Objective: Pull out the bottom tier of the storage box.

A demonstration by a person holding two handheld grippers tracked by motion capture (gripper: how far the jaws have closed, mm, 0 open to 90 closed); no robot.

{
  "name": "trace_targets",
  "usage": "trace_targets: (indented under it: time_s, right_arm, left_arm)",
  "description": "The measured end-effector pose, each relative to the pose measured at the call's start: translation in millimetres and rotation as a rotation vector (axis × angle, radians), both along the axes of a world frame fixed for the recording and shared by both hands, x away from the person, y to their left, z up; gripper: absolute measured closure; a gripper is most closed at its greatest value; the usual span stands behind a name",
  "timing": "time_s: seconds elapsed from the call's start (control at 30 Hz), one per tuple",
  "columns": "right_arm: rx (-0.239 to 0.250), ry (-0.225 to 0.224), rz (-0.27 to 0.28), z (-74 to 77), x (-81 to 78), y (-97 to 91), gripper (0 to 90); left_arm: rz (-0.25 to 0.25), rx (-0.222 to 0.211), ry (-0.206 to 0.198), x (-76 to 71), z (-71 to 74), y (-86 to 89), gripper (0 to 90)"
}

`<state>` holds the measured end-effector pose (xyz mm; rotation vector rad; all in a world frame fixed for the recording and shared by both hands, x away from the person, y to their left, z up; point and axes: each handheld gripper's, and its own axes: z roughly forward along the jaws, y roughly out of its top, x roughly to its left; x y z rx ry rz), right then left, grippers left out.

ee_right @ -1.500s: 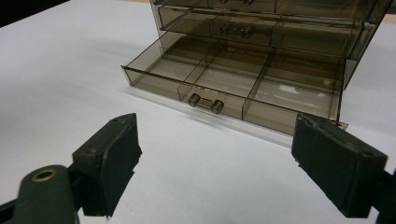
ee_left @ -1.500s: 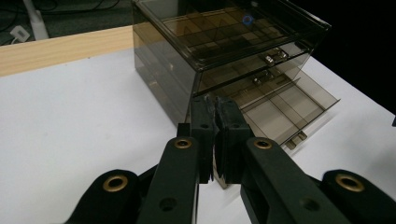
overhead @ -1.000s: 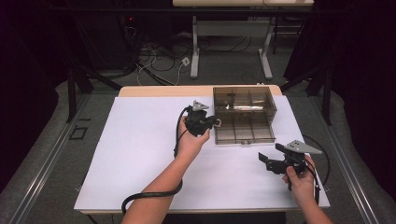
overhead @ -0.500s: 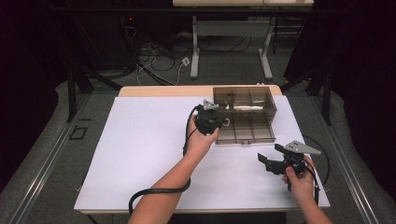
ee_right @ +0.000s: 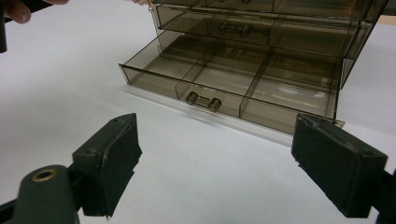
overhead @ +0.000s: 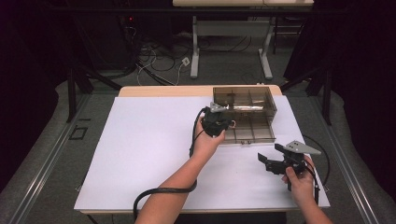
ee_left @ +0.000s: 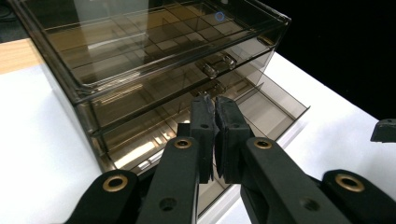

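A smoky clear plastic drawer box point(overhead: 247, 99) point(ee_left: 140, 42) stands at the back right of the white table cover. Its bottom drawer point(overhead: 252, 134) point(ee_right: 219, 70) is pulled out, with bare compartments and a small handle point(ee_right: 203, 101) on its front. My left gripper point(overhead: 228, 123) point(ee_left: 214, 100) is shut at the box's front left corner, tips over the pulled-out drawer point(ee_left: 275, 107), and nothing shows between its pads. My right gripper point(overhead: 270, 157) point(ee_right: 215, 135) is open, low over the cover in front of the drawer, with nothing between its jaws.
The white cover point(overhead: 149, 154) stretches wide to the left of the box. A tiny gold-coloured bit point(ee_right: 149, 4) shows by the box's left corner; I cannot tell what it is. Table legs and cables point(overhead: 159, 56) lie on the floor beyond the far edge.
My left hand has carried its shut gripper to the right, up to the box's front left corner. The right gripper has stayed where it was, still open.
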<state>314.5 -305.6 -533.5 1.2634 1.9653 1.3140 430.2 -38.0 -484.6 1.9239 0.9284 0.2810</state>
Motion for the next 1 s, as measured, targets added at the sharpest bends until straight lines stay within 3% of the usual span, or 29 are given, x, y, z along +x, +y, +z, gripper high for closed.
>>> trace_targets:
  time_s: [1.0]
  right_arm:
    - [-0.008,-0.002,0.004,-1.5,2.0,0.6,14.8]
  left_arm:
    - [0.002,-0.013,-0.001,-0.1,-27.1,-13.1,87.1]
